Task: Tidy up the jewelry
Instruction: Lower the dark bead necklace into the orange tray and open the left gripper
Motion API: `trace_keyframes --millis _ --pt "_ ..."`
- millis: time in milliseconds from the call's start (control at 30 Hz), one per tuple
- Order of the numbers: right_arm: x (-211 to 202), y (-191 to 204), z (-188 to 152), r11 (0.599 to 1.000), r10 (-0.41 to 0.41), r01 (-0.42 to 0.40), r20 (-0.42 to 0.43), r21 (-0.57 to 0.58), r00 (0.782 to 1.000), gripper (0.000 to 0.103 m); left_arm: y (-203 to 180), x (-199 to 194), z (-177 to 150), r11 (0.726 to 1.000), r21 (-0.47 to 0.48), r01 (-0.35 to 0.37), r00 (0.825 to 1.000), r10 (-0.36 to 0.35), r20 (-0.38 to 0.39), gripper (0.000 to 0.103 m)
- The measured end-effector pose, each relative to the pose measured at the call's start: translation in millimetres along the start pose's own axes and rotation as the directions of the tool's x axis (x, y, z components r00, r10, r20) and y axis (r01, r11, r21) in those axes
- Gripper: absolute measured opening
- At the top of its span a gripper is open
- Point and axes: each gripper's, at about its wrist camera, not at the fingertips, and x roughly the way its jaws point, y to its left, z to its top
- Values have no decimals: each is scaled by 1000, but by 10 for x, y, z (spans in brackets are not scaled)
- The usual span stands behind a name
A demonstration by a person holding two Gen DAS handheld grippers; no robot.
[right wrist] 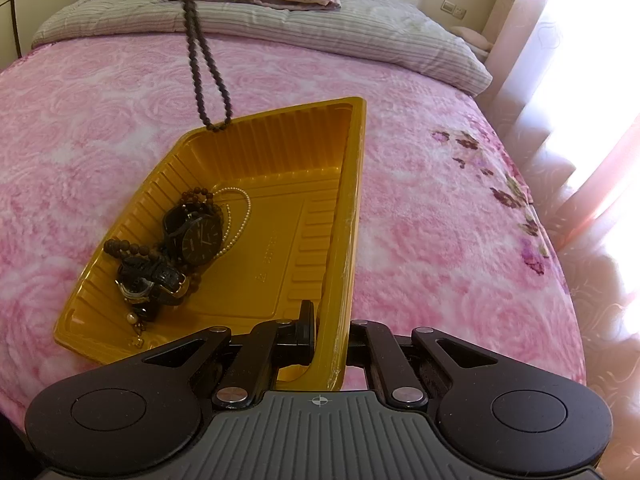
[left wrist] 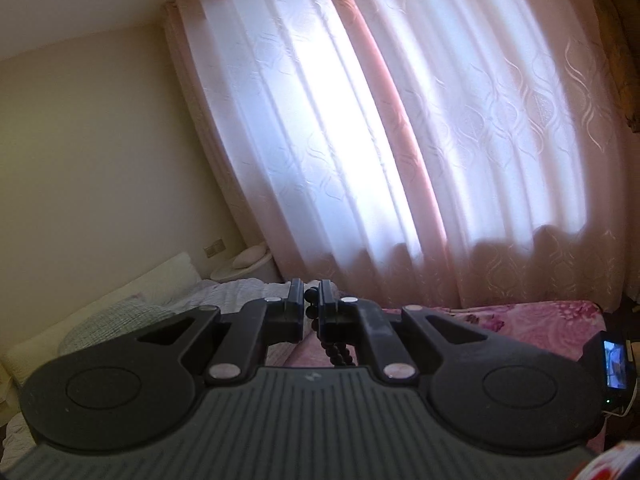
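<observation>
Two grippers are at work over a bed covered with a pink rose-patterned fleece blanket (right wrist: 420, 208). The right gripper (right wrist: 329, 330) is closed on the near right wall of a mustard-yellow ribbed plastic tray (right wrist: 260, 152), one finger inside the tray and the other outside it, so that the rim is pinched between them. The tray sits on the blanket, tilted up on its right side.

The left gripper (left wrist: 311, 300) has its fingers drawn almost together on a long strand of small dark brown beads (right wrist: 208, 64); in the left wrist view a few beads show between the pads and the rest hangs down behind them. Seen from the right wrist, the strand dangles as a narrow loop whose lowest beads are at the tray's far rim, though whether they touch it cannot be told.

In the tray's left half lies a heap of jewelry: a black round-faced wristwatch (right wrist: 200, 236), a fine white pearl chain (right wrist: 240, 216) curled just behind it, and a bracelet of larger dark wooden beads (right wrist: 124, 247) at the tray's left wall. Beyond the tray, a striped grey quilt (right wrist: 280, 28) crosses the bed.
</observation>
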Motion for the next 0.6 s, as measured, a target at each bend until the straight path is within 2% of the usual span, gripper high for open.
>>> trace_keyframes --millis 233,433,600 --pt "9 13 -3 1000 2 -2 1 -5 1000 6 -459 468 -279 995 39 90 992 -86 -93 6" --pt "8 0 -5 1000 7 -7 1 -3 1000 6 -831 800 -551 983 56 174 969 -161 -187 6" --pt "10 1 -4 1000 7 -7 0 -3 1000 6 -999 926 -801 974 52 220 948 -201 -245 6"
